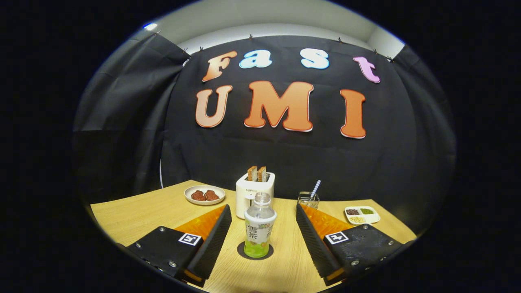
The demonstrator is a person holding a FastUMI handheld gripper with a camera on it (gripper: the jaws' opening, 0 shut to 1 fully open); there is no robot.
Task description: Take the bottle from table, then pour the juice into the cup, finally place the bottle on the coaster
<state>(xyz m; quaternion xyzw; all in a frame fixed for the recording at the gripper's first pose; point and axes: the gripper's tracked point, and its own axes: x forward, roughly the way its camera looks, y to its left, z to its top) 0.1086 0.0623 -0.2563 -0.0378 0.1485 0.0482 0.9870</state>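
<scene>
Two fingers of the hand-held gripper (260, 240) stand wide apart, touching nothing, and we see the juice bottle (259, 226) upright between them — dead ahead on its dark coaster (241, 252) on the desk (134, 217), clear of both, long axis vertical, so we judge a straight release or re-grasp possible.

The bottle (259, 226) stands upright on the coaster (255, 251), a dark round disc lying flat on the bench (134, 213); it is clear plastic, uncapped, with a pale label around its middle and a little green juice at the bottom. The cup (308, 200), a small clear glass holding a straw, stands beyond the bottle, well apart from it; the bottle sits between the spread fingers of the tongs (263, 215), untouched by either.
</scene>
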